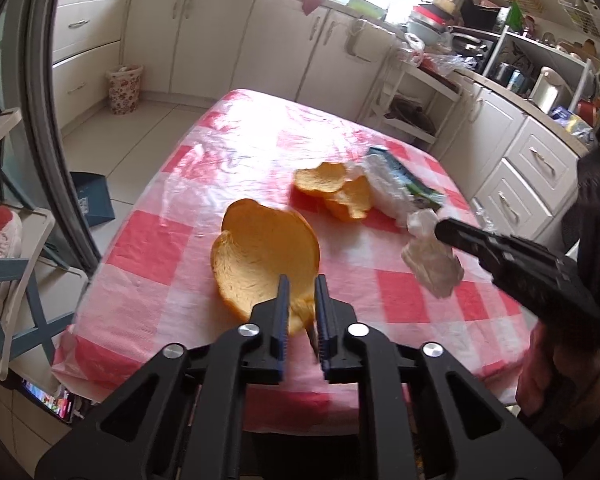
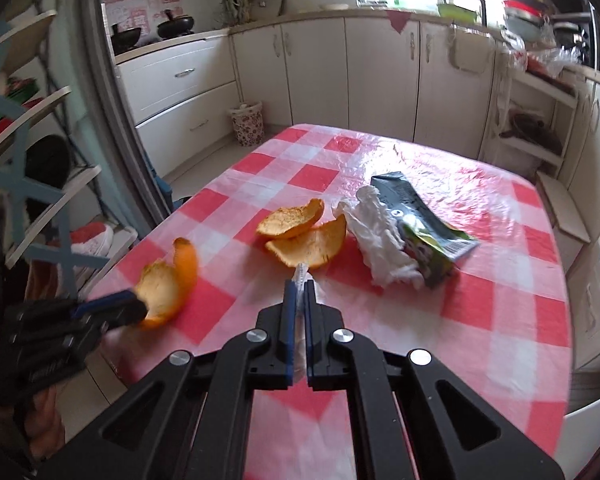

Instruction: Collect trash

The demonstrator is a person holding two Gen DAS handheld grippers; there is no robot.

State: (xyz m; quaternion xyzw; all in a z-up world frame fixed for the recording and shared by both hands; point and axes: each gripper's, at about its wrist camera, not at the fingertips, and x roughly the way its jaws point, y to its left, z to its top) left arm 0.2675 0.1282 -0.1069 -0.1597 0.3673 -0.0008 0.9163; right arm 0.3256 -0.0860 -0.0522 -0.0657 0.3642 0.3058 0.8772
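My left gripper [image 1: 300,280] is shut on a large orange peel [image 1: 260,256] and holds it above the near left part of the red-and-white checked table [image 1: 148,248]; the gripper [image 2: 140,310] and peel [image 2: 168,284] also show in the right wrist view. My right gripper [image 2: 299,282] is shut on a crumpled white tissue [image 2: 300,270], seen hanging from its tip [image 1: 440,230] in the left wrist view [image 1: 432,264]. On the table lie two more orange peels [image 2: 300,236], a wad of white tissue [image 2: 380,240] and a dark snack wrapper [image 2: 420,220].
A floral waste basket [image 1: 125,88] stands on the floor by the far cabinets. A blue bin [image 1: 90,200] sits on the floor left of the table. A blue-and-white rack [image 2: 28,184] stands at the left. Cabinets and a cluttered counter [image 1: 532,92] line the right.
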